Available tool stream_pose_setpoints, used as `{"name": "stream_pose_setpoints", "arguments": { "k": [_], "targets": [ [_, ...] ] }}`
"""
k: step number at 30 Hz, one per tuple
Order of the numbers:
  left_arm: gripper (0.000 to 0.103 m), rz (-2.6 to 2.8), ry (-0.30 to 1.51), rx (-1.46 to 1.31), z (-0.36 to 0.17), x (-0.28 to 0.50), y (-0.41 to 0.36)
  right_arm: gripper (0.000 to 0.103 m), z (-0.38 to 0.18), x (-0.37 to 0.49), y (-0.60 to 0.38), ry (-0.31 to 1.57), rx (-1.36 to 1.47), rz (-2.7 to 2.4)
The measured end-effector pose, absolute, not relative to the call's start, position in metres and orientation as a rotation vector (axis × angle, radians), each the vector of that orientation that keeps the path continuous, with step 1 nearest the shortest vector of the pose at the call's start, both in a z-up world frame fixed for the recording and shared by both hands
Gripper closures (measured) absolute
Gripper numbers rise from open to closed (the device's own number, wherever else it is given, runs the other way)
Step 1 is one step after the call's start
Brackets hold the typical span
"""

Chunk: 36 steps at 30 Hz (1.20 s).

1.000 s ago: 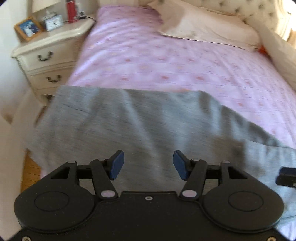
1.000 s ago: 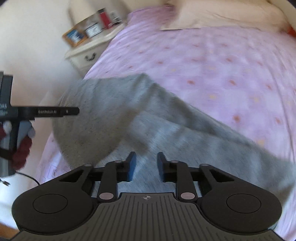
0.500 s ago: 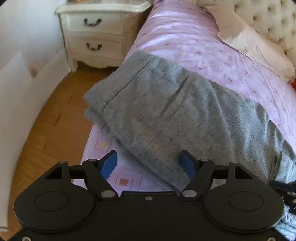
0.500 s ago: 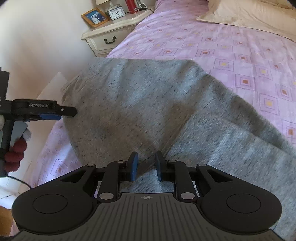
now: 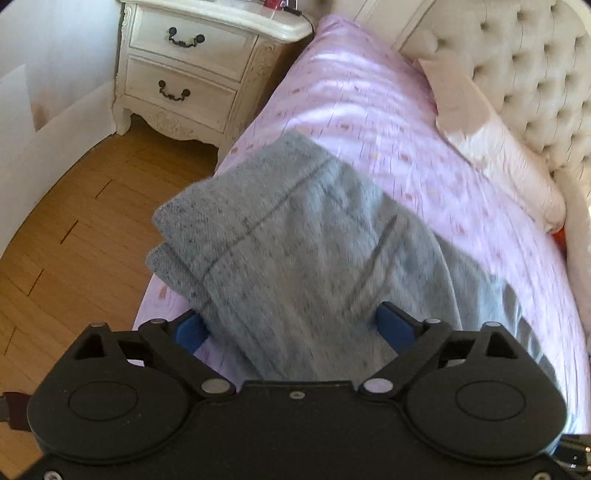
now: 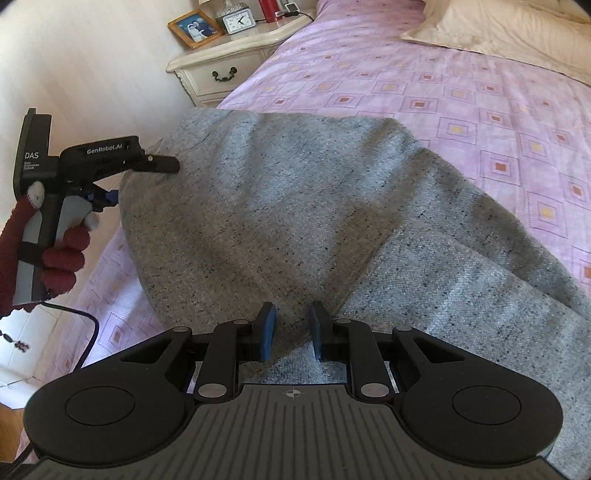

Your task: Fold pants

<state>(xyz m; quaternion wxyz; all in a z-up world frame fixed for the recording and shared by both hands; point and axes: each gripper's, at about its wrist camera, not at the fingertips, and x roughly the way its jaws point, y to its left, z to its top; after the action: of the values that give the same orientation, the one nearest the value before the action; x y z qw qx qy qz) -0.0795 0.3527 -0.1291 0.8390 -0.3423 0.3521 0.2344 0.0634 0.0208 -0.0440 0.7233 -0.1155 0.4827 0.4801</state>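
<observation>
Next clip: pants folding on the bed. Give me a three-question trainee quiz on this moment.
1. True or false: the pants lie on the floor.
2. What stands beside the clock on the nightstand? A. framed photo B. laptop C. plate
3. Which is wider open, the left gripper or the right gripper?
Key: 1. False; they lie on the bed. 2. A. 3. Left; its jaws have just been opening, with the pants edge between them.
</observation>
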Motion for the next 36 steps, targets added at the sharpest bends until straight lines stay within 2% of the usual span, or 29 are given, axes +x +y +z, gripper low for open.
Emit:
{"name": "stream_pose_setpoints", "arguments": {
  "k": [13, 16, 18, 20, 25, 29, 36],
  "targets": [
    [0.013, 0.513, 0.634, -0.922, -0.135, -0.087, 0.392, 0.083, -0.034, 0.061, 0.002, 0.999, -0.274, 1.078],
    [0.034, 0.567, 0.637, -0.927, -0.136, -0.085, 0.396, 0.083, -0.026, 0.062, -0.002, 0.960, -0.259, 1.086],
    [0.058, 0.582, 0.622, -0.921, -0.134, -0.087, 0.394, 0.083, -0.019, 0.063, -0.009, 0.900, -0.251, 1.066],
    [0.065, 0.558, 0.603, -0.897, -0.128, -0.090, 0.390, 0.083, -0.015, 0.066, -0.016, 0.852, -0.252, 1.042],
    [0.071, 0.550, 0.577, -0.768, -0.094, -0.090, 0.368, 0.083, -0.040, 0.071, -0.014, 0.881, -0.308, 1.016],
    [0.074, 0.520, 0.532, -0.673, -0.058, -0.091, 0.342, 0.083, -0.050, 0.067, -0.013, 0.800, -0.385, 1.085],
    [0.077, 0.386, 0.455, -0.411, 0.009, -0.086, 0.265, 0.085, -0.043, 0.097, -0.036, 0.926, -0.205, 1.061]
  ]
}}
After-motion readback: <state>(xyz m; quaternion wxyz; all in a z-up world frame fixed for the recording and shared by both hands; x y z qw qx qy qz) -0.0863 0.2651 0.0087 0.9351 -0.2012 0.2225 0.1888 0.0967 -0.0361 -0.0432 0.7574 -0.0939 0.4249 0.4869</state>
